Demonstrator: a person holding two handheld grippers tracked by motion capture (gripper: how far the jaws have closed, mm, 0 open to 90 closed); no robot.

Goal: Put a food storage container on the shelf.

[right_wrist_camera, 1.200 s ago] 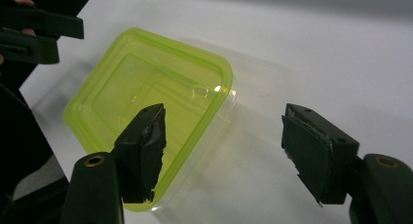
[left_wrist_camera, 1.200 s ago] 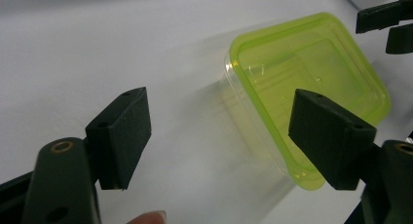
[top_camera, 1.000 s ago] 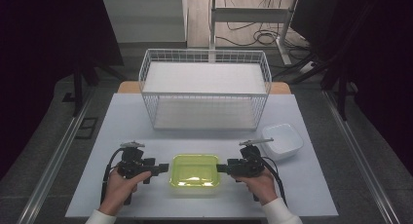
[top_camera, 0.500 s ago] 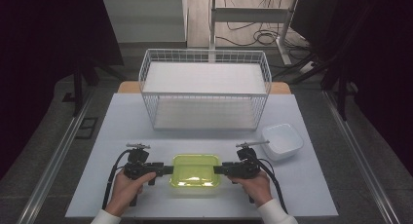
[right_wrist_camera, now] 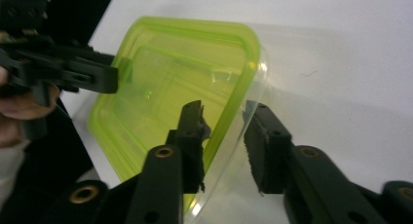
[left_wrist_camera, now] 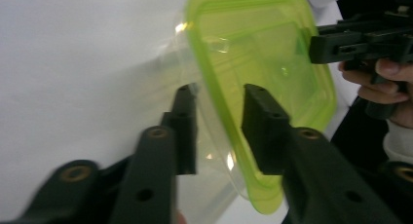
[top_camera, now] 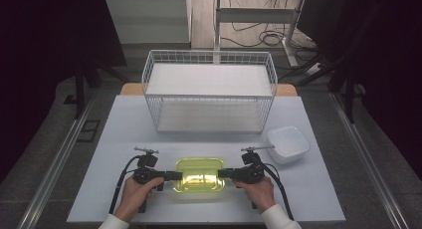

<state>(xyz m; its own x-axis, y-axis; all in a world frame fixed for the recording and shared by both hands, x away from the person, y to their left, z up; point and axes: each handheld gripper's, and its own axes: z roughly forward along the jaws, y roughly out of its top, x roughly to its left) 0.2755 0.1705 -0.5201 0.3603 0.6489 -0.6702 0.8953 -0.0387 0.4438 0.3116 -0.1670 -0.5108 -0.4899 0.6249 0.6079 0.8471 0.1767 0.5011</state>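
Note:
A clear container with a translucent green lid (top_camera: 199,174) rests on the white table (top_camera: 124,124) near its front edge. My left gripper (top_camera: 171,175) is at the container's left end and my right gripper (top_camera: 222,173) at its right end, each held level in a hand. In the left gripper view my left gripper (left_wrist_camera: 219,112) straddles the green rim (left_wrist_camera: 229,117), small gaps showing beside the pads. My right gripper (right_wrist_camera: 224,121) straddles the opposite rim (right_wrist_camera: 231,112) the same way. Both pairs of jaws have just been closing, with the rim between them.
A white wire basket rack (top_camera: 209,89) stands across the middle of the table behind the container. A white square bowl (top_camera: 287,143) sits at the right, just behind my right hand. Cables trail back from both grippers.
Both grippers have edged inward onto the ends of the container. The container itself has stayed where it was.

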